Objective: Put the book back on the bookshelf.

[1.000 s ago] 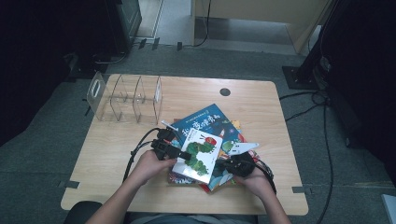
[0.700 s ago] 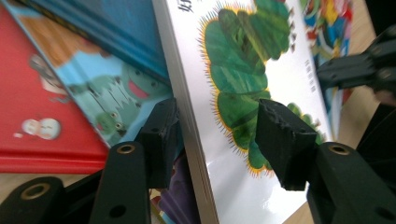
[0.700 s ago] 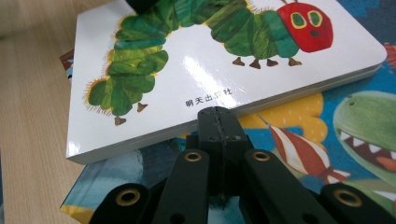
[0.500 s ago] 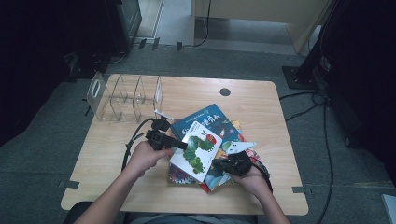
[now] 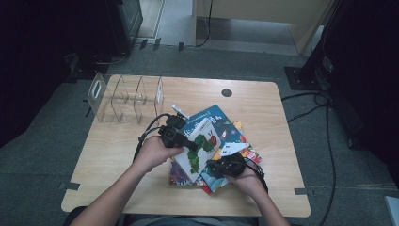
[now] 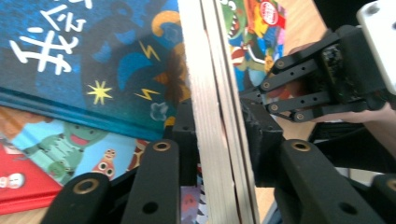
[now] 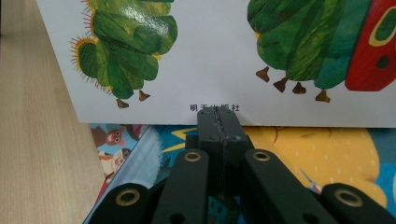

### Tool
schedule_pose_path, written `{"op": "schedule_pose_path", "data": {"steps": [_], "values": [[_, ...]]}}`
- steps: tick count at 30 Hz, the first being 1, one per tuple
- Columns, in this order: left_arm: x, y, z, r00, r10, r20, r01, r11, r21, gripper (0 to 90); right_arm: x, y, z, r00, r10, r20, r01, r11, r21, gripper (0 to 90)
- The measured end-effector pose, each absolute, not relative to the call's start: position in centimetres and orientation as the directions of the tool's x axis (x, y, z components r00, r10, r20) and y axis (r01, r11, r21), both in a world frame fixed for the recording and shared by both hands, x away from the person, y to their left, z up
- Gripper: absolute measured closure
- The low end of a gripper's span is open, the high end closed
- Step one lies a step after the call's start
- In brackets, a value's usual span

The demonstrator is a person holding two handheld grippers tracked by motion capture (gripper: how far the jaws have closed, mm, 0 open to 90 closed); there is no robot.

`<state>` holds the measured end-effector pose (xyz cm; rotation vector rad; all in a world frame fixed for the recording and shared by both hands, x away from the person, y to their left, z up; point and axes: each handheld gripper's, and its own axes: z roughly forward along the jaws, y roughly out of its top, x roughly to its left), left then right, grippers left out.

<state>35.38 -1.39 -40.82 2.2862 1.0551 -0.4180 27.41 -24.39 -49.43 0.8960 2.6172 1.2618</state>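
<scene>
Wooden table point(image 5: 117, 155), person seated at the near edge, a gripper in each hand.

Left gripper point(image 5: 188, 143): jaws clamped on the edge of the caterpillar picture book point(image 5: 200, 148). In the left gripper view the book's page block point(image 6: 217, 116) runs straight up between the two jaws, seen edge-on, held tight.

Right gripper point(image 5: 214, 165): jaws pressed together, nothing between them. In the right gripper view the closed tips point(image 7: 218, 122) sit just at the lower edge of the white cover, below the green caterpillar point(image 7: 126, 44); touching or just short, cannot tell.

Caterpillar book is tilted, raised at one side off a loose pile of picture books point(image 5: 226, 176) right of the table's centre. Directly beneath it, a blue book with white characters point(image 6: 70, 51).

Clear acrylic divider rack point(image 5: 124, 96) stands at the far left of the table, well apart from the pile.
</scene>
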Motion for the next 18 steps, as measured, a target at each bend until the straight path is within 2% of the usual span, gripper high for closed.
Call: {"op": "schedule_pose_path", "data": {"steps": [8,12,18], "values": [[36.0,-2.0,-40.6,0.629,0.606,-0.487,0.777,-0.515,0.363,73.7,27.9,-23.4,-49.3,-0.835,0.537,0.123,0.435,0.506,0.744,88.5],[36.0,-2.6,-40.4,0.658,0.614,-0.436,0.753,-0.553,0.357,75.5,28.2,-23.1,-49.4,-0.845,0.524,0.110,0.417,0.515,0.749,87.5],[36.0,-2.2,-40.1,0.679,0.617,-0.398,0.734,-0.563,0.380,77.2,28.8,-22.7,-49.3,-0.852,0.513,0.105,0.407,0.522,0.750,80.9]]}}
